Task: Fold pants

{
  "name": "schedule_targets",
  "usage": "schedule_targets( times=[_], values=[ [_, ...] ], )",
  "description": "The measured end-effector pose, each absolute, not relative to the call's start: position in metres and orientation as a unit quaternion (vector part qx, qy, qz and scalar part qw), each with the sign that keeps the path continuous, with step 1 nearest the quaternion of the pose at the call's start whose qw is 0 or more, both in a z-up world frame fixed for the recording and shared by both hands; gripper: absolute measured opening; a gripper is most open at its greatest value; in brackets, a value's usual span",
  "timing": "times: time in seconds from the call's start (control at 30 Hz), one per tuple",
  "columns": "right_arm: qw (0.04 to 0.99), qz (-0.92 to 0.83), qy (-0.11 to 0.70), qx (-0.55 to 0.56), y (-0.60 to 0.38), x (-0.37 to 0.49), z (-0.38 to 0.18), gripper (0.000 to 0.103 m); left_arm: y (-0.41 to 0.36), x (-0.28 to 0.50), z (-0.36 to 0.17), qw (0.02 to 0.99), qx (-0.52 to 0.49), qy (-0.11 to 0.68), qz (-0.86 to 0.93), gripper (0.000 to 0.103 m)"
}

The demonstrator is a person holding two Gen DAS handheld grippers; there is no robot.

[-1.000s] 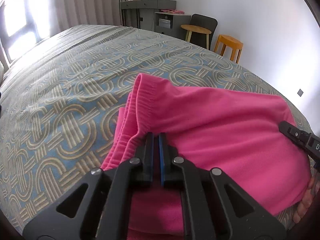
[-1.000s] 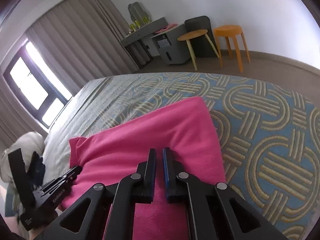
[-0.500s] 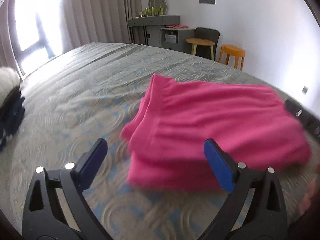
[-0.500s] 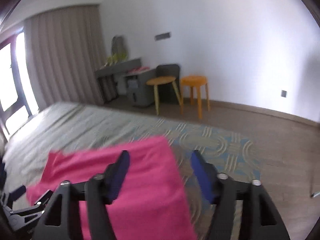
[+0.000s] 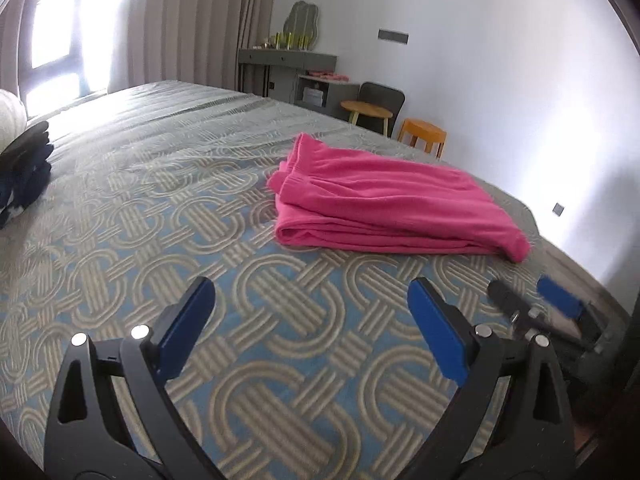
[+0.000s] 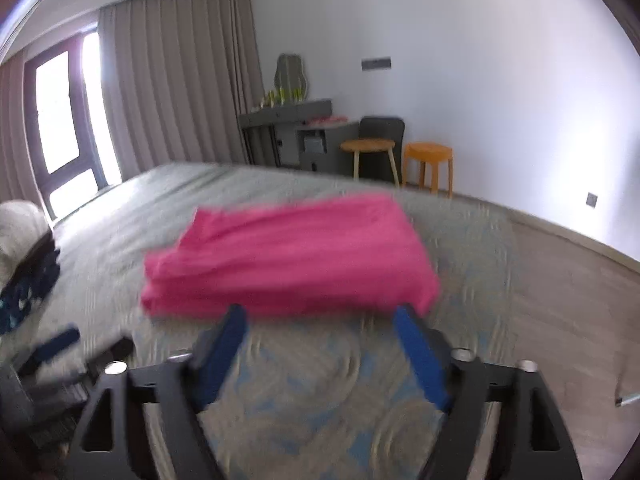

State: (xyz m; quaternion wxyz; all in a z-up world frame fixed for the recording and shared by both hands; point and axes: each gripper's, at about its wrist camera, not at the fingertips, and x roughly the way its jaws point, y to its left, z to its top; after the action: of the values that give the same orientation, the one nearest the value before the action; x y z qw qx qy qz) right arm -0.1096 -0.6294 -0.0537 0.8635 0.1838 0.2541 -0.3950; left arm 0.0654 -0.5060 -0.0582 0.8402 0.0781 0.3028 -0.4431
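The folded pink pants [image 5: 384,204] lie on the bed [image 5: 160,220], ahead of both hand-held grippers. Left hand-held gripper [image 5: 312,320] and right hand-held gripper [image 6: 320,344] have just been opening, nothing between them. Risk: snagging the near edge would undo the fold.

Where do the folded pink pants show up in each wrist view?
Left wrist view: the folded pink pants lie on the patterned bedspread, right of centre, beyond the open left gripper.
Right wrist view: the pants fill the centre, blurred, just beyond the open right gripper.
Shared landmark: the orange stool by the white wall, behind the pants.
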Motion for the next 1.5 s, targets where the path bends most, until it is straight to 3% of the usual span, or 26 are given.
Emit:
schedule_targets(
  times=[0.27, 0.33, 0.5, 0.67, 1.5],
  values=[
    [0.866, -0.392, 0.223, 0.217, -0.618, -0.111, -0.028, 0.084, -0.491, 0.060, -0.063, 0.836, 0.069, 0.305, -0.451, 0.097],
    [0.872, -0.393, 0.208, 0.206, -0.618, -0.104, -0.022, 0.089, -0.493, 0.063, -0.066, 0.833, 0.068, 0.314, -0.451, 0.097],
    [0.866, -0.399, 0.247, 0.173, -0.614, -0.082, -0.041, 0.090, -0.498, 0.062, -0.072, 0.831, 0.079, 0.323, -0.445, 0.097],
    [0.869, -0.405, 0.214, 0.187, -0.614, -0.097, -0.042, 0.090, -0.500, 0.061, -0.073, 0.834, 0.088, 0.318, -0.441, 0.097],
    [0.865, -0.414, 0.228, 0.167, -0.606, -0.090, -0.041, 0.095, -0.498, 0.047, -0.067, 0.855, 0.111, 0.279, -0.423, 0.101]
  ],
)
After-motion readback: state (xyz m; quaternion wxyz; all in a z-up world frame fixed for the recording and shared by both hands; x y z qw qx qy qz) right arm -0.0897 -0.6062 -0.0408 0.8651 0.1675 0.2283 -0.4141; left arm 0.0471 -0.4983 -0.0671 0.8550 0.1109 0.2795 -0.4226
